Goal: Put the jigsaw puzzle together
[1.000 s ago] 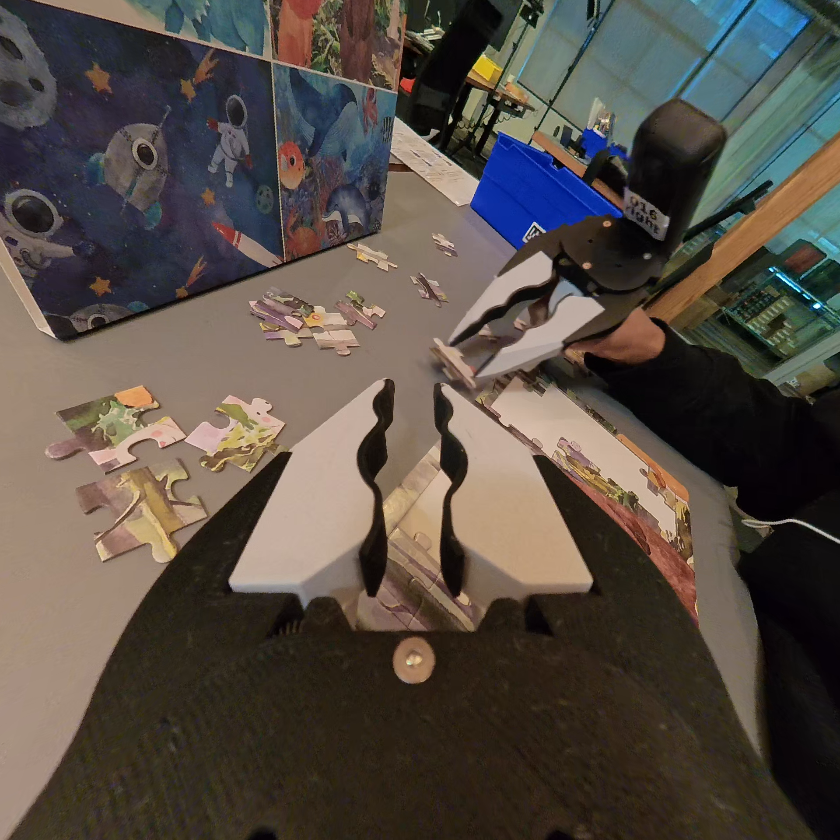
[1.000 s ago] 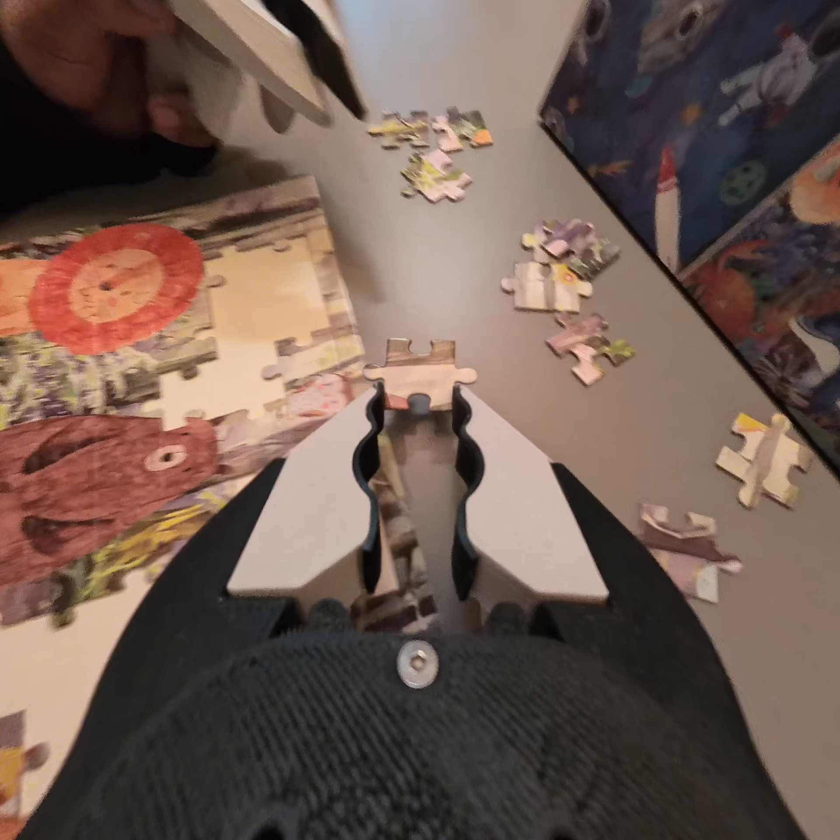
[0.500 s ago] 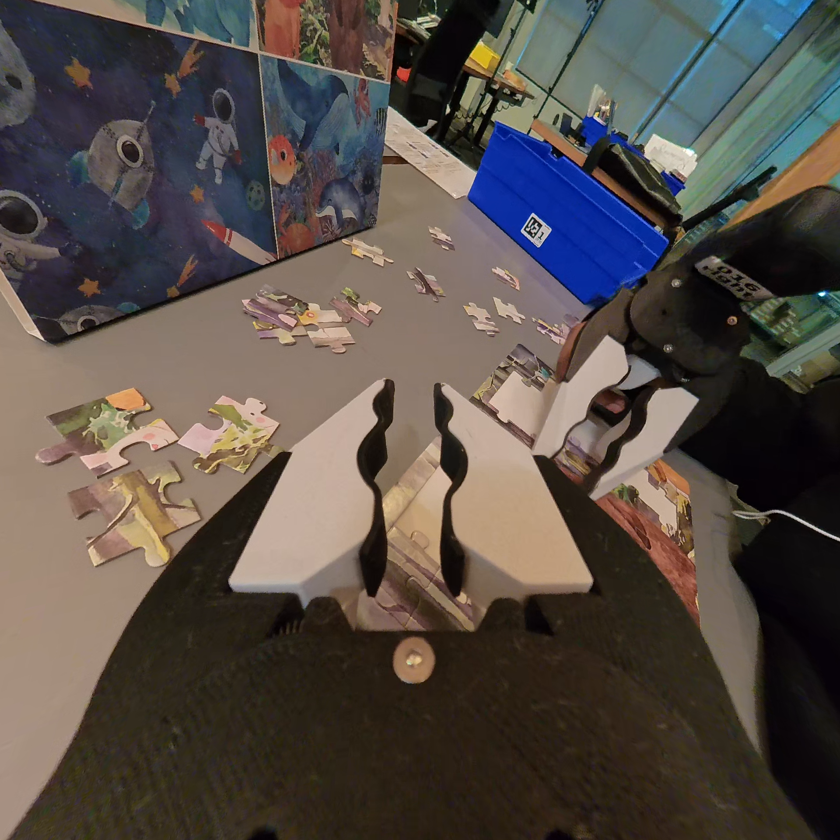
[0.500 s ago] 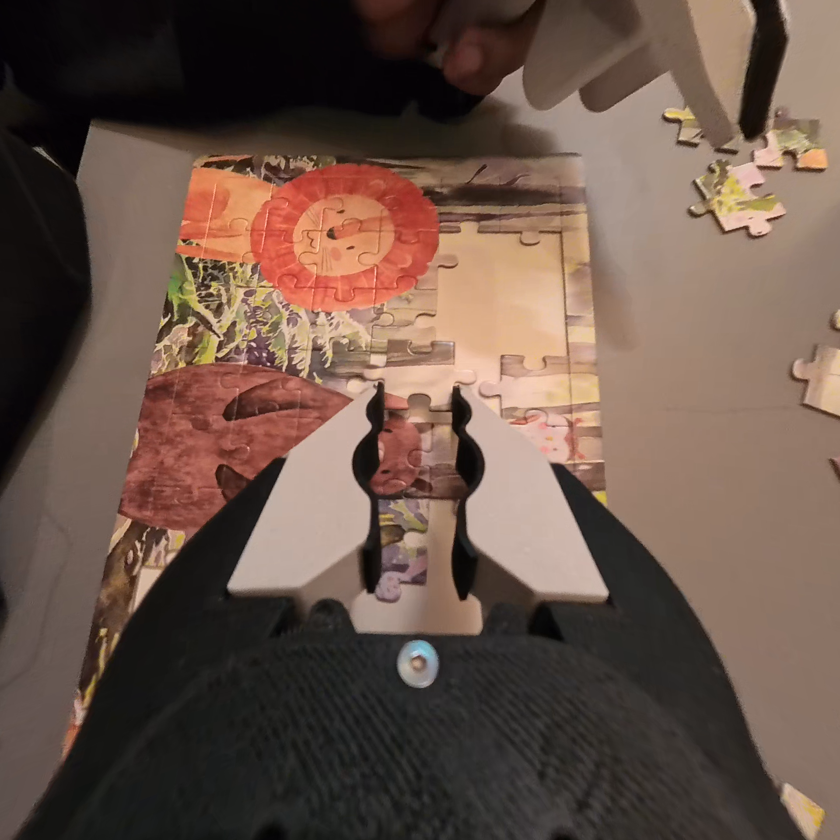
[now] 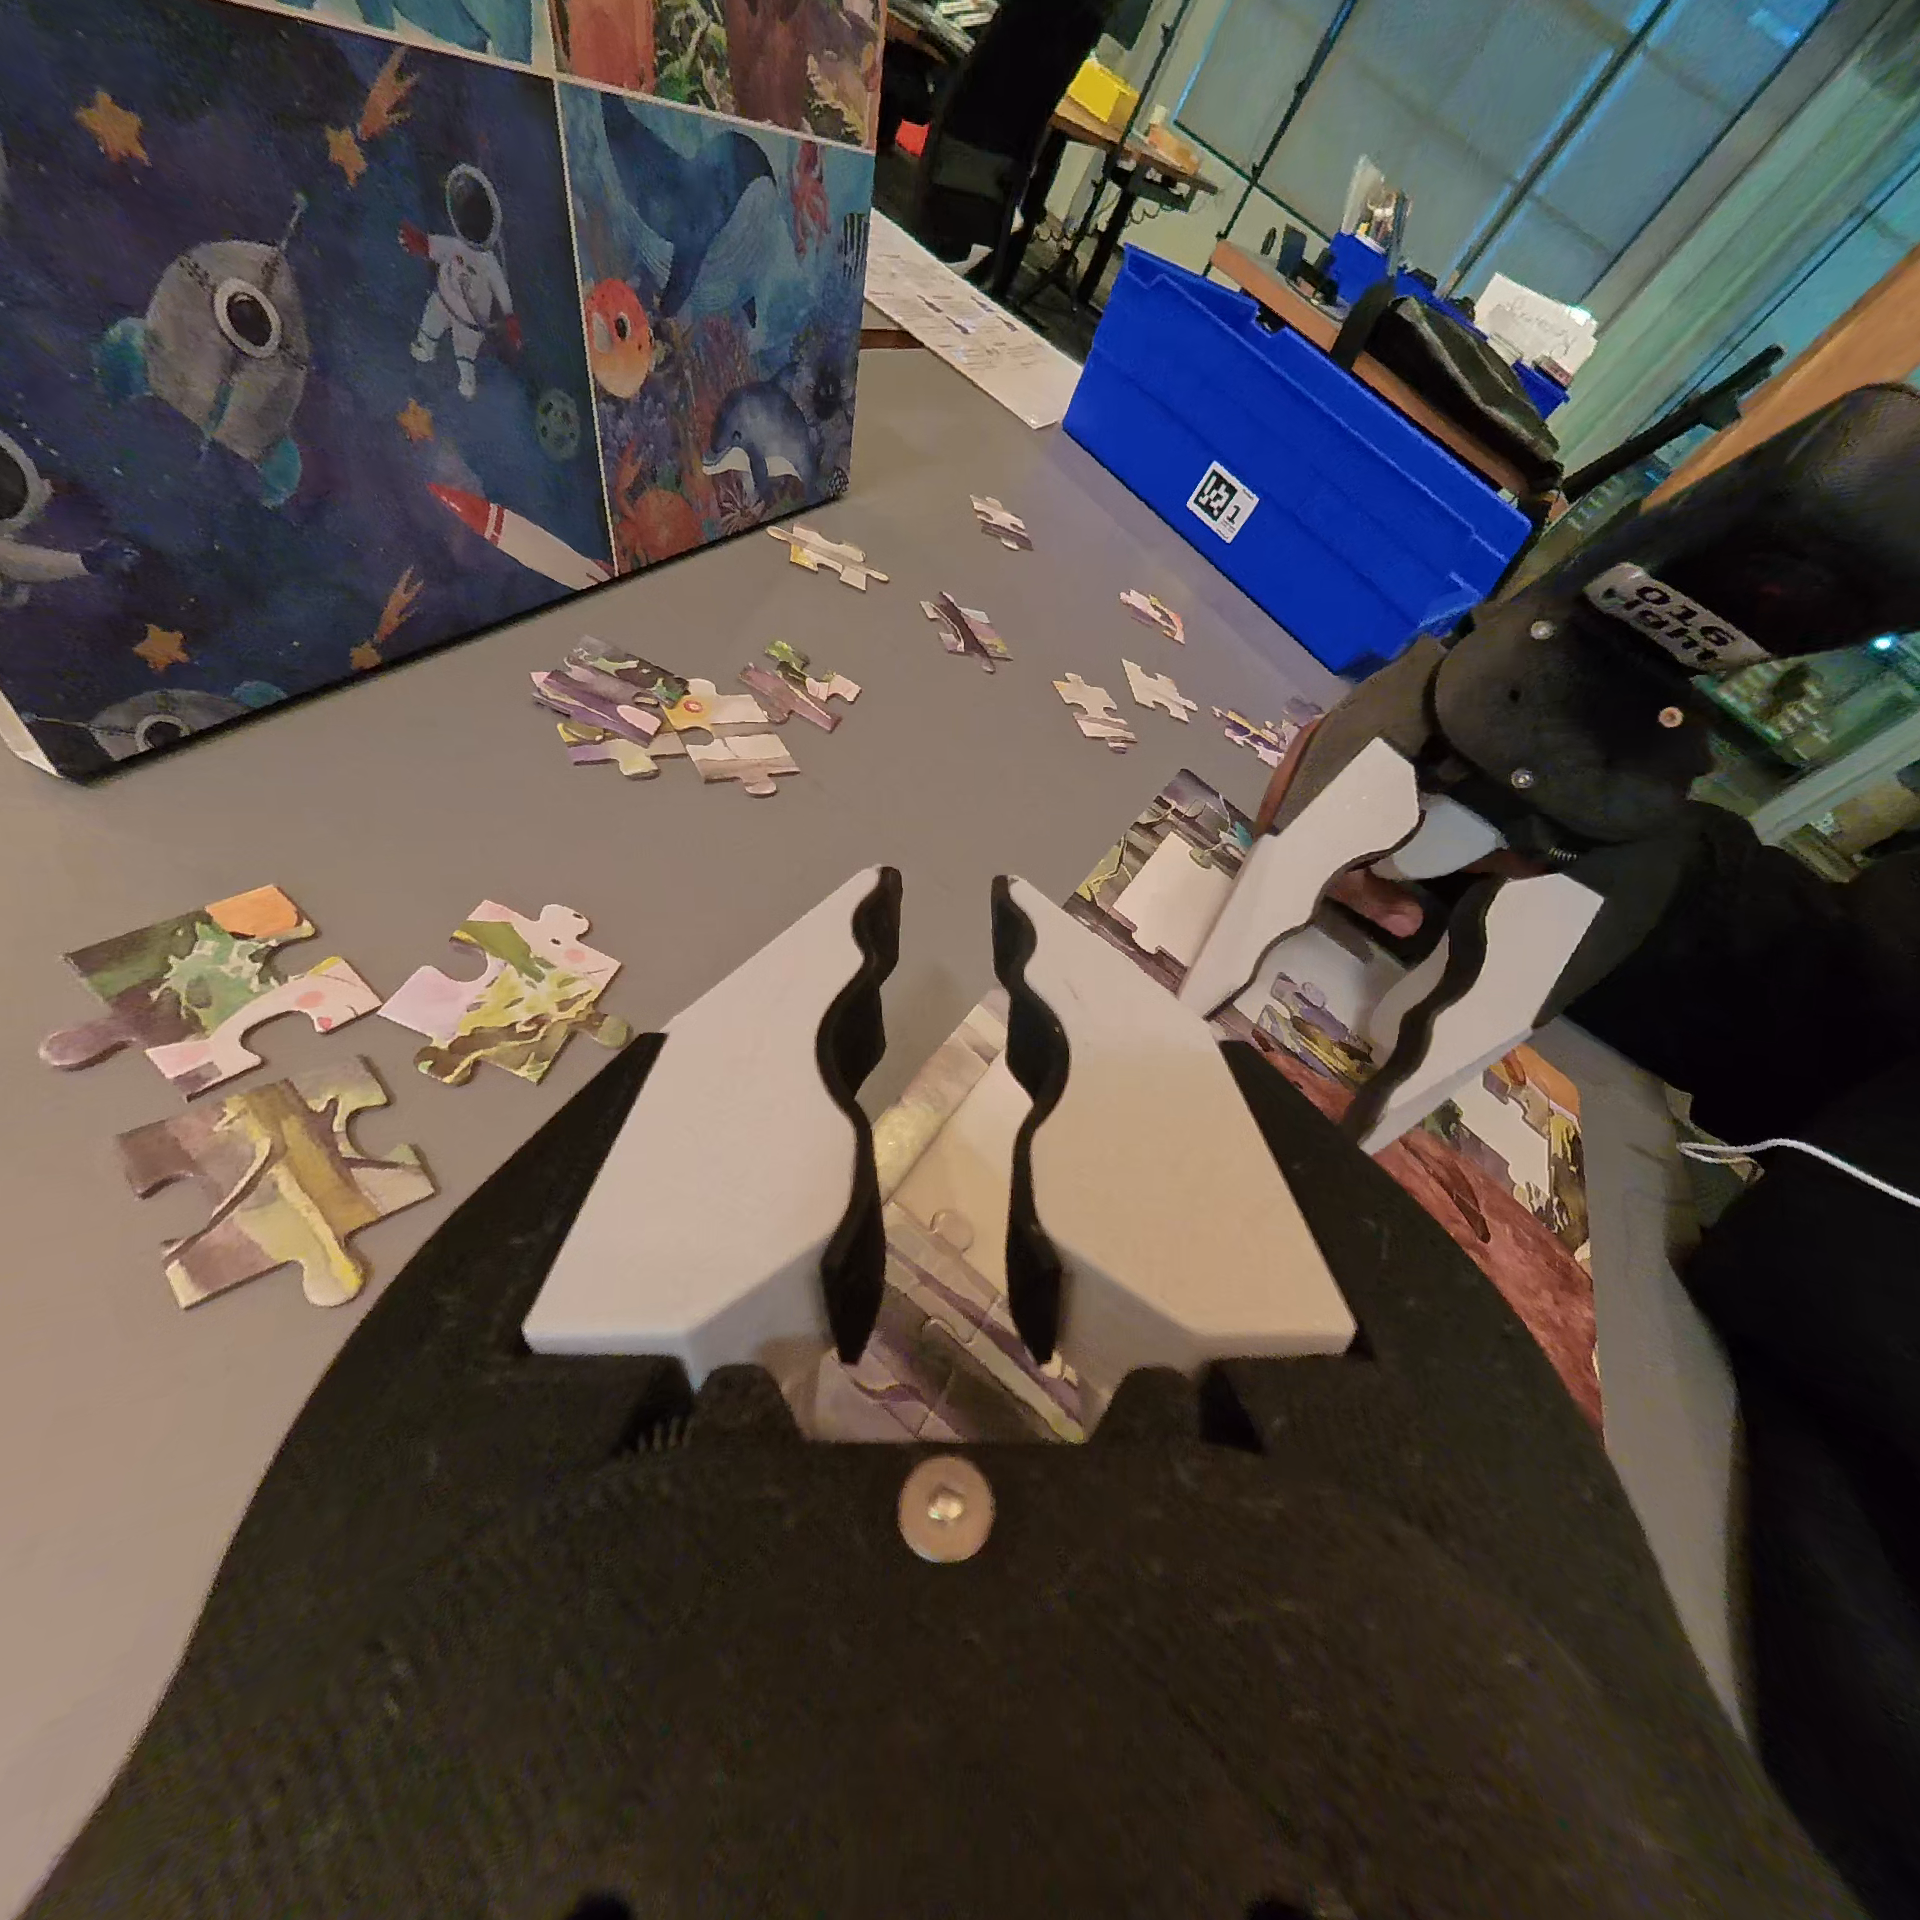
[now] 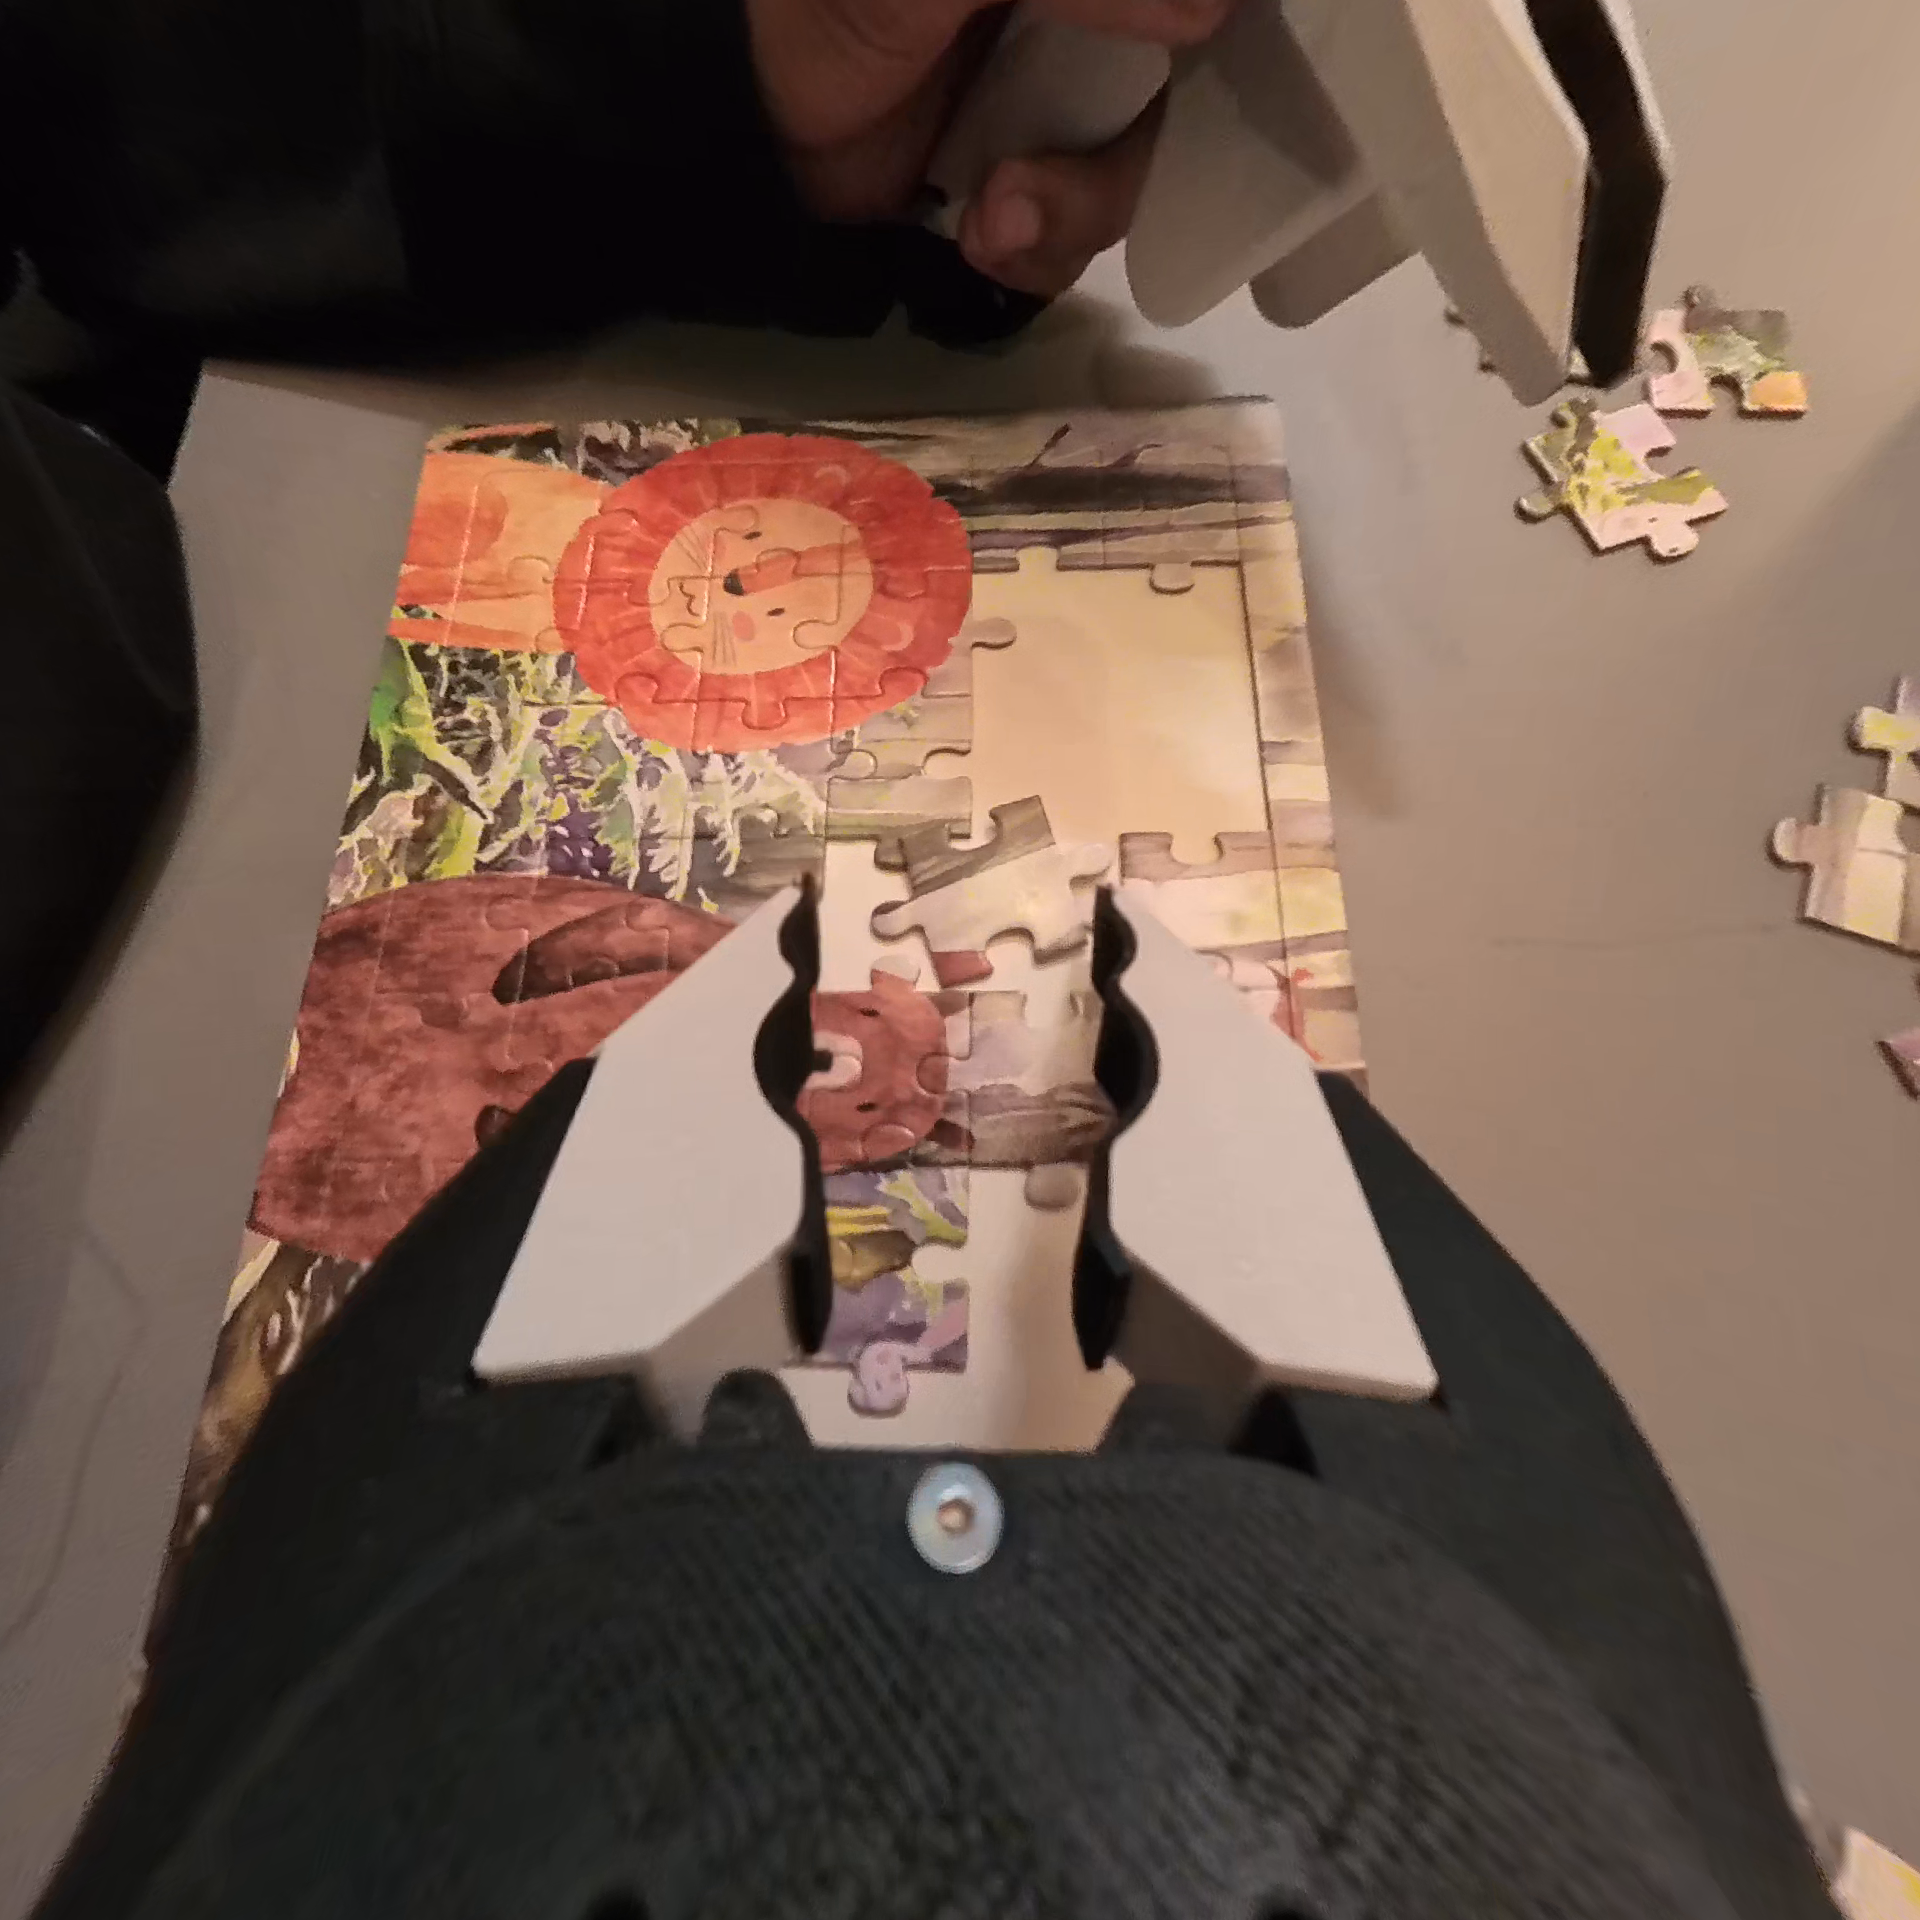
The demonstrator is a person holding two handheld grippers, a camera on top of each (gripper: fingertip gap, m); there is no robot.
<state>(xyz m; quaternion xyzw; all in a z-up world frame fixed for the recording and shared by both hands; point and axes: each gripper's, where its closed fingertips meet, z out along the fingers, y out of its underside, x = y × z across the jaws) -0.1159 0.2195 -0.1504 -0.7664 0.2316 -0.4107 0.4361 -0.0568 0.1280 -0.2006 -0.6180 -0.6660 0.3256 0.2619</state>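
The partly built jigsaw [image 6: 727,623], with an orange lion and a brown animal, lies flat on the grey table; its edge also shows in the left wrist view [image 5: 1455,1174]. My right gripper [image 6: 956,894] is open just above it. A loose grey-and-cream piece [image 6: 987,894] lies tilted on the bare patch between the fingertips, free of both. The right gripper also shows in the left wrist view [image 5: 1278,1070], pointing down at the puzzle. My left gripper [image 5: 943,894] hovers over the puzzle's near corner, jaws a narrow gap apart and empty.
Three loose pieces [image 5: 270,1184] lie to the left of my left gripper. A cluster [image 5: 675,717] and several scattered pieces lie farther off. A picture-covered box [image 5: 312,312] stands at the back left, a blue bin [image 5: 1278,457] at the back right. More pieces [image 6: 1621,488] lie beside the puzzle. From my right tips it is roughly 8 cm to the partly built jigsaw [image 6: 727,623]; from my left, 15 cm.
My right gripper carried the piece from the table to over the puzzle, then opened and let it go onto the bare patch. My left gripper has hardly moved.
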